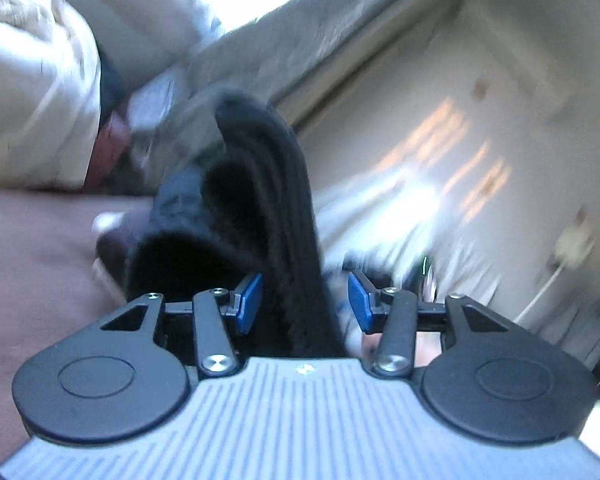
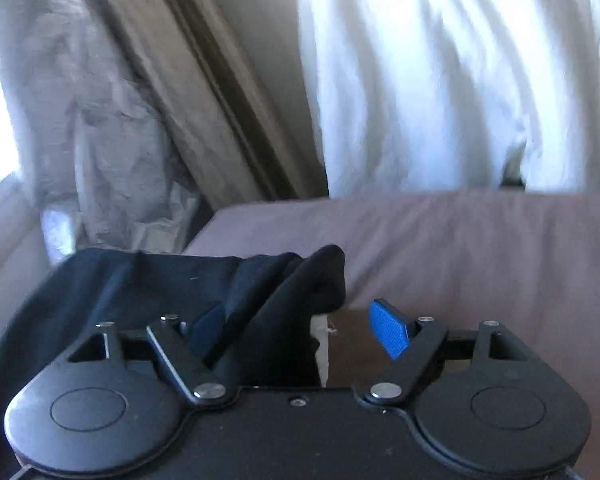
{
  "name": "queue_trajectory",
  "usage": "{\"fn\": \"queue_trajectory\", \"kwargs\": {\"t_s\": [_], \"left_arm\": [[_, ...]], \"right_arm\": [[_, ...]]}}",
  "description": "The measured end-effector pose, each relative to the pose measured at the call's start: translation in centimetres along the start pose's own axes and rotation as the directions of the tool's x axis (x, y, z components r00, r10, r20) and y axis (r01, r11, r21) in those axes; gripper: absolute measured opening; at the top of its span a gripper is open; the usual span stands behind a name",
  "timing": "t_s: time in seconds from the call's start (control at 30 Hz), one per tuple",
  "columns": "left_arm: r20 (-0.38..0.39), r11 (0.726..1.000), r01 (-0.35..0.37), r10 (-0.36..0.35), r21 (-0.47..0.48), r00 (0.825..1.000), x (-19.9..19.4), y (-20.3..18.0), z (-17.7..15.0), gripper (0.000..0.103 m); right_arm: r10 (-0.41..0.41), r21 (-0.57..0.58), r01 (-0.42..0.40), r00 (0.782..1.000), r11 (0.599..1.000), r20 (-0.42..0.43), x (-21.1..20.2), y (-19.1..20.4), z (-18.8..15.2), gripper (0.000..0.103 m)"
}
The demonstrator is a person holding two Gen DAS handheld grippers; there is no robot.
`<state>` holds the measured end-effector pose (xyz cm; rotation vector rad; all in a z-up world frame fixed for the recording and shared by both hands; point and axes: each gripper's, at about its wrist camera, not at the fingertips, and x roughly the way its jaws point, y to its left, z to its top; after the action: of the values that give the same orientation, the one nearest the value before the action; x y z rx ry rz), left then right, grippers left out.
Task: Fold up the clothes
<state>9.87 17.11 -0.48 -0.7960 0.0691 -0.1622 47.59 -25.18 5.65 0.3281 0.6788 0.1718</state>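
A black garment rises in thick folds between the blue pads of my left gripper, whose jaws stand apart with a gap on the right side of the cloth. In the right wrist view the same black garment lies bunched over the left blue pad of my right gripper, whose jaws are wide apart, the right pad bare. Both grippers are over a mauve bed sheet. The left wrist view is blurred.
A pale pillow or duvet lies at the left of the bed, with a reddish item beside it. A white curtain hangs behind the bed. A crumpled pale plastic bag and a wall with a door stand nearby.
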Motion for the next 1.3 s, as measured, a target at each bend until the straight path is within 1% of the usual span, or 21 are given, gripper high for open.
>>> {"fn": "queue_trajectory", "kwargs": {"t_s": [0.07,0.1,0.17,0.23,0.27,0.3,0.33,0.37,0.4,0.47,0.57,0.6,0.67,0.7,0.73,0.8,0.83,0.9,1.1,1.2,1.3], "left_arm": [[0.078,0.994,0.002,-0.011,0.108,0.997,-1.7,-2.3,1.2,0.05],[0.097,0.986,-0.009,-0.007,0.165,0.995,-2.2,-3.4,1.7,0.058],[0.113,0.961,-0.065,0.036,0.268,0.993,-2.6,-5.6,2.4,0.06],[0.013,0.932,-0.155,0.16,0.328,0.987,-0.6,-7.2,3.2,0.06],[-0.044,0.913,-0.195,0.225,0.358,0.973,0.5,-7.9,3.6,0.06],[-0.128,0.894,-0.222,0.291,0.39,0.948,2.0,-8.3,3.8,0.061],[-0.221,0.873,-0.239,0.356,0.424,0.908,3.6,-8.6,4.0,0.061],[-0.262,0.868,-0.209,0.352,0.45,0.899,4.8,-8.8,4.1,0.061],[-0.282,0.868,-0.158,0.318,0.471,0.905,5.9,-9.0,4.2,0.061],[-0.323,0.845,-0.098,0.305,0.526,0.896,8.9,-9.7,4.5,0.061],[-0.269,0.772,-0.17,0.407,0.612,0.873,14.3,-9.7,4.8,0.061],[-0.273,0.755,-0.211,0.46,0.621,0.845,16.2,-8.8,5.0,0.061],[-0.304,0.741,-0.33,0.577,0.584,0.758,18.7,-5.6,5.3,0.054],[-0.323,0.728,-0.393,0.63,0.562,0.706,19.8,-3.9,5.4,0.053],[-0.34,0.72,-0.433,0.659,0.542,0.671,20.2,-2.3,5.2,0.057],[-0.369,0.717,-0.481,0.683,0.504,0.631,20.2,0.2,4.4,0.062],[-0.379,0.721,-0.495,0.684,0.486,0.624,19.9,1.0,3.9,0.067],[-0.355,0.719,-0.507,0.685,0.476,0.637,18.8,1.1,3.2,0.074],[-0.299,0.684,-0.504,0.705,0.526,0.643,18.8,1.4,3.2,0.078],[-0.285,0.678,-0.503,0.706,0.536,0.648,18.7,1.6,3.4,0.083],[-0.236,0.663,-0.457,0.685,0.593,0.689,17.1,-0.1,3.0,0.082]], "right_arm": [[0.058,-0.126,-0.054,0.998,0.991,0.031,-2.6,2.4,0.3,0.083],[0.08,-0.19,-0.07,0.996,0.979,0.042,-4.0,3.3,0.2,0.083],[0.121,-0.27,-0.104,0.992,0.957,0.045,-7.0,4.3,-0.9,0.083],[0.179,-0.314,-0.161,0.983,0.936,0.029,-9.5,5.0,-2.1,0.083],[0.217,-0.334,-0.201,0.976,0.921,0.012,-10.6,5.3,-2.5,0.083],[0.246,-0.356,-0.232,0.969,0.905,-0.004,-11.7,5.8,-3.1,0.083],[0.261,-0.382,-0.247,0.965,0.89,-0.015,-12.6,6.5,-4.0,0.083],[0.275,-0.413,-0.26,0.961,0.873,-0.025,-13.6,7.2,-4.8,0.083],[0.292,-0.449,-0.27,0.956,0.852,-0.021,-14.3,8.1,-5.7,0.083],[0.341,-0.492,-0.288,0.94,0.822,0.02,-15.1,9.9,-6.9,0.083],[0.439,-0.363,-0.396,0.898,0.843,0.04,-13.9,10.8,-7.1,0.083],[0.434,-0.334,-0.4,0.9,0.853,0.032,-13.2,11.4,-7.0,0.083],[0.384,-0.332,-0.353,0.923,0.875,0.029,-11.9,12.5,-7.1,0.078],[0.353,-0.355,-0.33,0.936,0.875,0.0,-10.9,12.8,-7.7,0.078],[0.307,-0.383,-0.304,0.95,0.872,-0.055,-9.4,13.0,-8.4,0.078],[0.271,-0.448,-0.282,0.958,0.848,-0.09,-7.6,12.7,-10.5,0.076],[0.268,-0.481,-0.278,0.959,0.831,-0.091,-6.9,12.4,-11.7,0.077],[0.263,-0.538,-0.264,0.961,0.8,-0.08,-6.1,11.8,-13.9,0.077],[0.252,-0.6,-0.184,0.967,0.778,0.03,-9.7,10.4,-16.8,0.079],[0.232,-0.554,-0.193,0.973,0.81,0.002,-11.7,8.8,-18.2,0.082],[0.248,-0.402,-0.265,0.964,0.877,-0.093,-13.4,6.4,-19.1,0.082]]}}
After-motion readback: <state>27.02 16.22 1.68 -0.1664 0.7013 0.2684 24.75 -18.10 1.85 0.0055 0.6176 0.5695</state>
